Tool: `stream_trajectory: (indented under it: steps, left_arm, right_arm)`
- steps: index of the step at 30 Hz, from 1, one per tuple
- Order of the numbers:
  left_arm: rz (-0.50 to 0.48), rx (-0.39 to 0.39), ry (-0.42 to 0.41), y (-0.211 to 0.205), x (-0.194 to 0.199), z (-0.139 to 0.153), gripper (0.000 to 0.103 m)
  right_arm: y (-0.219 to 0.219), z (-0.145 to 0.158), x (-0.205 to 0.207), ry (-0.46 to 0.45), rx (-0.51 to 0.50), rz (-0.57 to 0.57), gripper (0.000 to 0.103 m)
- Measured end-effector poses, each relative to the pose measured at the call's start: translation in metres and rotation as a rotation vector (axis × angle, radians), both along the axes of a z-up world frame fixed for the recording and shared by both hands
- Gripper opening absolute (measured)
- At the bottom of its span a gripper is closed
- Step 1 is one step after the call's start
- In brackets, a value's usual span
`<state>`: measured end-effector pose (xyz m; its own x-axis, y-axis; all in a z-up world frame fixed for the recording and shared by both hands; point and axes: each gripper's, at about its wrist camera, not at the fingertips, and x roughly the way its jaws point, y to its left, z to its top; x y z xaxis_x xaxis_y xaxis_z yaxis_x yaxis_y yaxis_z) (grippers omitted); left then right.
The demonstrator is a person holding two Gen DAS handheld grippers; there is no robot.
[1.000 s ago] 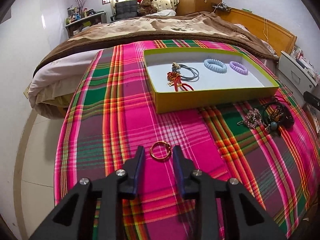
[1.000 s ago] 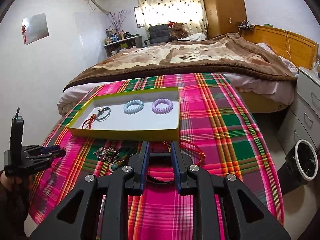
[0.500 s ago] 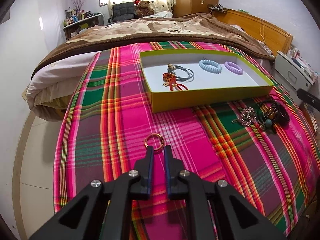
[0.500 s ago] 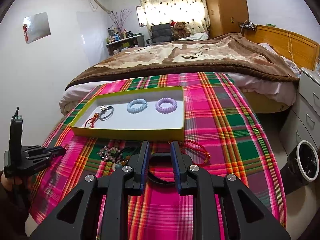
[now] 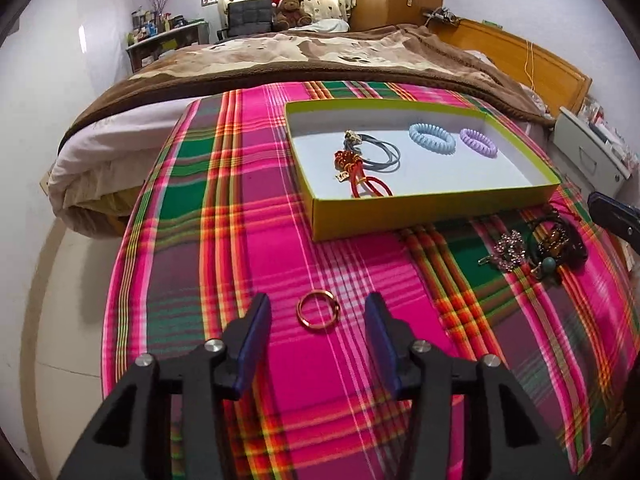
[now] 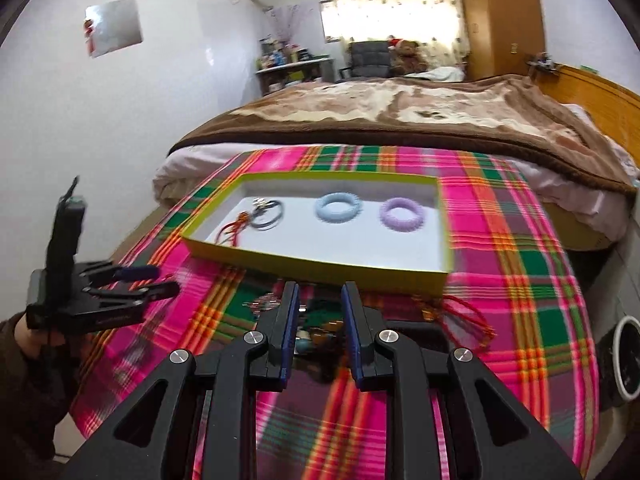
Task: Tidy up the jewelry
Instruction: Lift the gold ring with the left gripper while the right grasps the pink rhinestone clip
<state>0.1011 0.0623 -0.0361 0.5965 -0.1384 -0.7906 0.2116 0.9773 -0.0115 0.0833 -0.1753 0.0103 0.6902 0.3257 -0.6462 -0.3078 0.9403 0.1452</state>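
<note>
1. Since half a second ago the left gripper point(image 5: 318, 320) has gone from nearly pressed together to spread wide, and the gold ring point(image 5: 318, 311) that sat at its tips now lies flat on the plaid cloth point(image 5: 256, 240) between the two blue pads, touching neither.
2. Bare cloth lies on both sides of those fingers; the cloth's left edge curves down to the floor well to the left.
3. Ahead and to the right stands the yellow-green box point(image 5: 432, 210), its near wall facing the ring across a stretch of bare cloth.
4. Inside the box lie a red cord charm point(image 5: 356, 170), a grey hair tie point(image 5: 380, 152), a blue coil band point(image 5: 432, 138) and a purple coil band point(image 5: 478, 142), the two coils apart from each other.
5. Right of the box's near corner, a heap of beaded jewelry point(image 5: 540, 250) rests on the cloth.
6. The right gripper point(image 6: 319, 320) stands partly spread over that heap, pinching nothing visible; its view is blurred and sits closer to the box than before.
7. A red cord point(image 6: 466, 314) lies just right of its fingers, near the box wall.
</note>
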Motion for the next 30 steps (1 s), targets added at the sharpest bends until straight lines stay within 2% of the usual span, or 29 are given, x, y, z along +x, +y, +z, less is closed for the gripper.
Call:
stream_trajectory:
  steps: [1, 2, 8, 12, 17, 21, 24, 25, 28, 30]
  left_arm:
    - [-0.001, 0.008, -0.003, -0.001, 0.000, 0.001, 0.028]
    - [-0.008, 0.005, -0.003, -0.002, 0.000, 0.001, 0.023]
    - [-0.021, 0.002, -0.011, -0.003, -0.002, 0.002, 0.024]
    - [-0.024, -0.012, -0.015, 0.000, -0.003, 0.003, 0.024]
    - [-0.033, -0.029, -0.016, 0.002, -0.006, 0.004, 0.024]
    - [-0.027, -0.042, -0.011, 0.004, -0.007, 0.004, 0.024]
    - [-0.025, -0.044, -0.002, 0.004, -0.006, 0.003, 0.024]
    - [-0.024, -0.044, -0.004, 0.004, -0.006, 0.003, 0.024]
    - [-0.026, -0.050, -0.003, 0.005, -0.006, 0.004, 0.024]
    - [-0.026, -0.050, 0.000, 0.005, -0.006, 0.003, 0.024]
  right_arm:
    - [0.003, -0.001, 0.001, 0.007, 0.000, 0.009, 0.022]
    - [0.007, -0.004, 0.005, 0.018, 0.001, 0.023, 0.022]
    - [0.025, -0.013, 0.018, 0.074, 0.000, 0.140, 0.022]
    - [0.037, -0.020, 0.030, 0.106, -0.043, 0.249, 0.022]
    - [0.048, -0.033, 0.045, 0.154, -0.173, 0.302, 0.022]
    - [0.046, -0.038, 0.055, 0.172, -0.188, 0.316, 0.022]
    - [0.046, -0.043, 0.066, 0.213, -0.149, 0.343, 0.022]
    - [0.047, -0.045, 0.068, 0.222, -0.148, 0.353, 0.024]
    - [0.054, -0.051, 0.068, 0.251, -0.163, 0.386, 0.058]
    - [0.061, -0.053, 0.063, 0.255, -0.173, 0.423, 0.059]
